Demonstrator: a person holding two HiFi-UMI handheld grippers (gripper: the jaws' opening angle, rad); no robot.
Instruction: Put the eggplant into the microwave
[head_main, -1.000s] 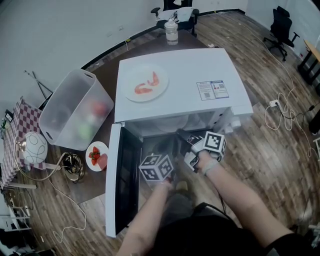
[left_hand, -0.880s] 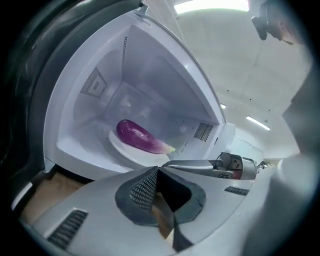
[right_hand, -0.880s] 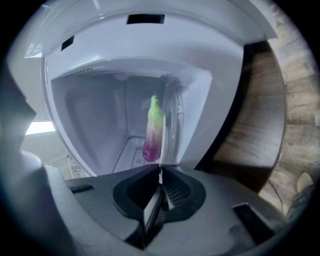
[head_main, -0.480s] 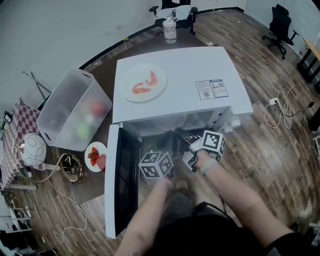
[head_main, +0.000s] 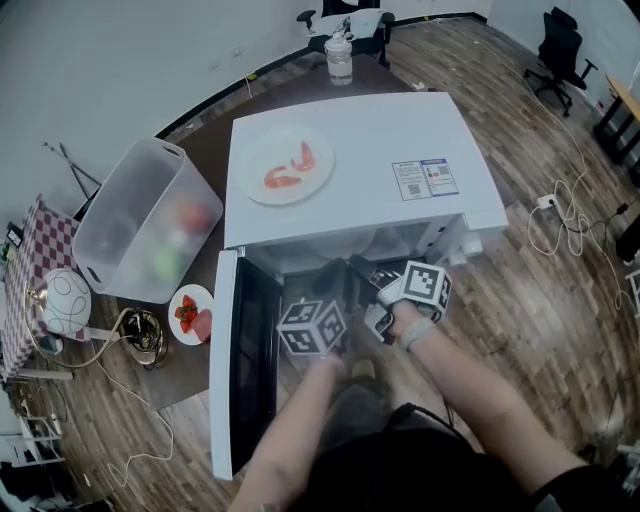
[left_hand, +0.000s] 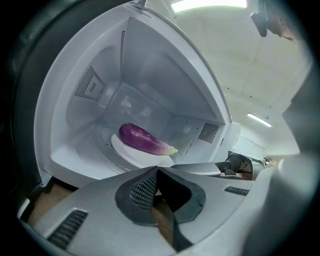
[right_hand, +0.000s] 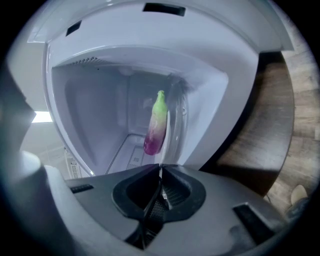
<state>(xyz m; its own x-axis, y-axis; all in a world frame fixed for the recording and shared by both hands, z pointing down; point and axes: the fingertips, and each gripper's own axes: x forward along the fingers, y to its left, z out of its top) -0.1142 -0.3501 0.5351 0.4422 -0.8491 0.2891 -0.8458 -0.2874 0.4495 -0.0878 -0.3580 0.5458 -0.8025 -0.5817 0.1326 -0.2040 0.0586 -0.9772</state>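
Eggplant (left_hand: 145, 139) inside microwave (head_main: 360, 210) (as before), left gripper (left_hand: 157, 171) and right gripper (right_hand: 160, 168) unmoved, jaws together.

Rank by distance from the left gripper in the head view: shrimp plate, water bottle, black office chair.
1. Shrimp plate, on the microwave top, ahead of the left gripper.
2. Water bottle, behind the microwave.
3. Black office chair, far back right.

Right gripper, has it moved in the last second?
No. The right gripper, tongs shut, keeps its spot in the head view: its marker cube stays just below the microwave's front edge, under the label.
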